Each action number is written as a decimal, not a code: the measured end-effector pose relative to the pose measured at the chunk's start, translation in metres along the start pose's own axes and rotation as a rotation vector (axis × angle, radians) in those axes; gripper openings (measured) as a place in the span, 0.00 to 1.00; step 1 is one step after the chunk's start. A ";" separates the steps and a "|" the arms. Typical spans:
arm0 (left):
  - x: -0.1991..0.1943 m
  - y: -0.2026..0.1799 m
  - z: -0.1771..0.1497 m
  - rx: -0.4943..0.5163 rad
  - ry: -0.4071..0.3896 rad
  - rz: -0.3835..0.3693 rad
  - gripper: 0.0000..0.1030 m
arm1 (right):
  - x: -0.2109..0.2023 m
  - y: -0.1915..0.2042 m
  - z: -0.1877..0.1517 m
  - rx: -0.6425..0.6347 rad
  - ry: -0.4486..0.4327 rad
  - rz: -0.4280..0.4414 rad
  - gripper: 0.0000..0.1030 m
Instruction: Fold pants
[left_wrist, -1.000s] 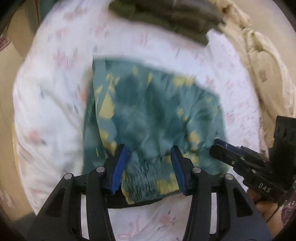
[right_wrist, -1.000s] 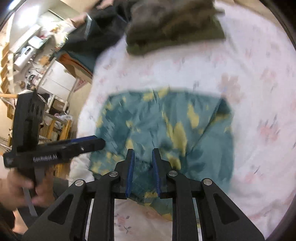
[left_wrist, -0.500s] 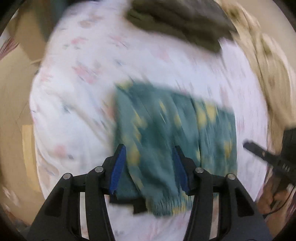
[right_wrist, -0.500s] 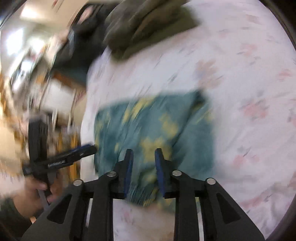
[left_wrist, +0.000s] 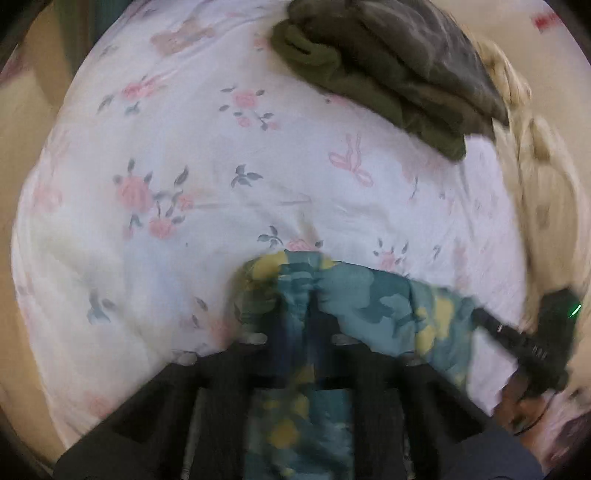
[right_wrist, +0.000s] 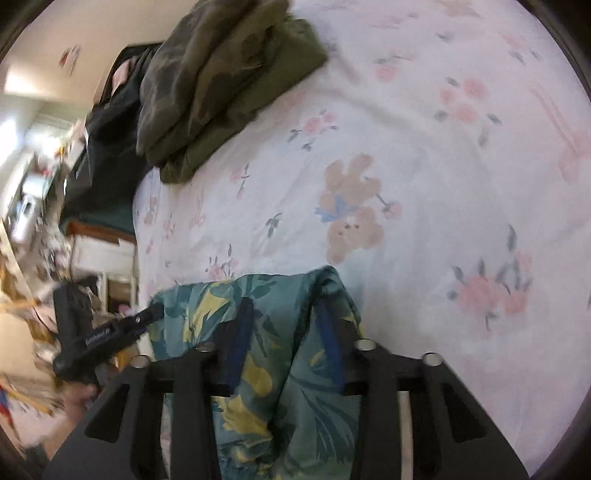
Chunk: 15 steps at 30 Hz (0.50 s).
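The teal pants with yellow leaf print (left_wrist: 369, 299) are lifted off the white floral bed sheet (left_wrist: 184, 166). My left gripper (left_wrist: 299, 306) is shut on one edge of the pants, which hang between and below its blurred fingers. My right gripper (right_wrist: 284, 321) grips the pants (right_wrist: 273, 384) too; its jaws stand apart with a bunch of cloth between them. Each gripper shows in the other's view, the right gripper (left_wrist: 517, 343) at the cloth's right end and the left gripper (right_wrist: 107, 332) at its left end.
A stack of folded olive and grey clothes (left_wrist: 388, 70) lies at the far side of the bed, also in the right wrist view (right_wrist: 221, 74). A cream blanket (left_wrist: 535, 177) lies along the right edge. Dark clothing (right_wrist: 107, 140) and room clutter are beyond the bed's left edge.
Both grippers have taken hold of the near edge of the pants and raised it off the sheet. The left jaws closed. The pants were lying flat a second ago.
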<state>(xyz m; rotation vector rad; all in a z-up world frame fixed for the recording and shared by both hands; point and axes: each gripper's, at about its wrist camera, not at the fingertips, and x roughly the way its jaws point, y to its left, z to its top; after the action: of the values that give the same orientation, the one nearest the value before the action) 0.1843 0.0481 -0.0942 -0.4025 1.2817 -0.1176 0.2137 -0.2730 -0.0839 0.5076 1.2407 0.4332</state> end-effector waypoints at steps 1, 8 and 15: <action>-0.005 -0.003 -0.001 0.050 -0.030 0.027 0.02 | -0.003 0.003 0.000 -0.028 -0.004 -0.014 0.03; -0.006 0.006 0.001 0.017 -0.040 0.048 0.01 | -0.017 -0.019 0.010 0.013 -0.060 -0.132 0.01; -0.015 0.003 0.001 -0.011 -0.035 0.086 0.16 | -0.043 -0.026 0.011 0.053 -0.128 -0.041 0.01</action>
<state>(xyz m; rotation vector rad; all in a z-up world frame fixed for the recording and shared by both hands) 0.1803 0.0558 -0.0816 -0.3572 1.2639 -0.0306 0.2140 -0.3197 -0.0631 0.5459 1.1391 0.3288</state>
